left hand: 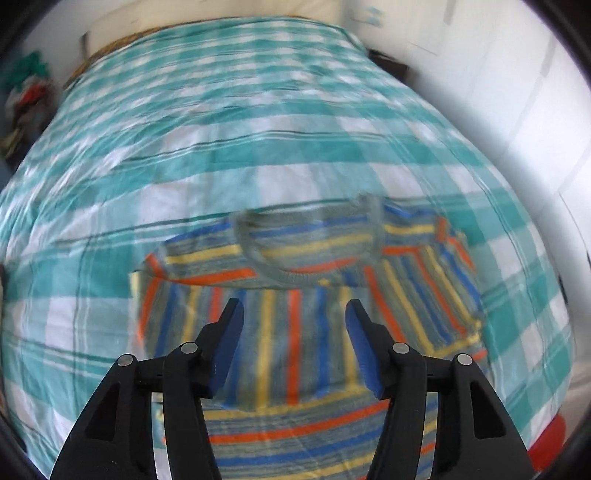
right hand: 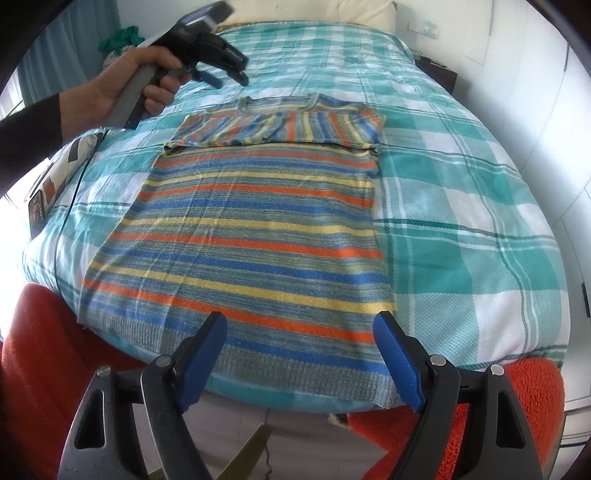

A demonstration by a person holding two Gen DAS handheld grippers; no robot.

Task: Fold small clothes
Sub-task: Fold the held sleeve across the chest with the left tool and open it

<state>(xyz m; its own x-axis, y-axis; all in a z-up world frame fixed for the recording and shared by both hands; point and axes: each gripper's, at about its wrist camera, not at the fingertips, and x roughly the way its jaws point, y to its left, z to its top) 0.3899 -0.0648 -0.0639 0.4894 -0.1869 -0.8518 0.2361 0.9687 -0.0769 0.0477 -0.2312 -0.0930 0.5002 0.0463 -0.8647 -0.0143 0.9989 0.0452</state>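
A striped knit sweater [right hand: 251,229] in orange, blue, yellow and grey lies flat on the bed, hem toward me, both sleeves folded across its chest [right hand: 280,127]. My right gripper [right hand: 299,317] is open and empty, just above the hem near the bed's front edge. My left gripper [left hand: 293,306] is open and empty, hovering above the folded sleeves [left hand: 280,332] near the collar [left hand: 306,243]. It also shows in the right wrist view [right hand: 231,79], held in a hand above the bed left of the collar.
The bed has a teal and white checked cover [right hand: 461,206]. A red fuzzy rug [right hand: 524,402] lies below the front edge. A pillow [right hand: 354,13] is at the head. A pile of clothes [left hand: 26,99] sits at the far left. A white wall [right hand: 535,74] runs along the right.
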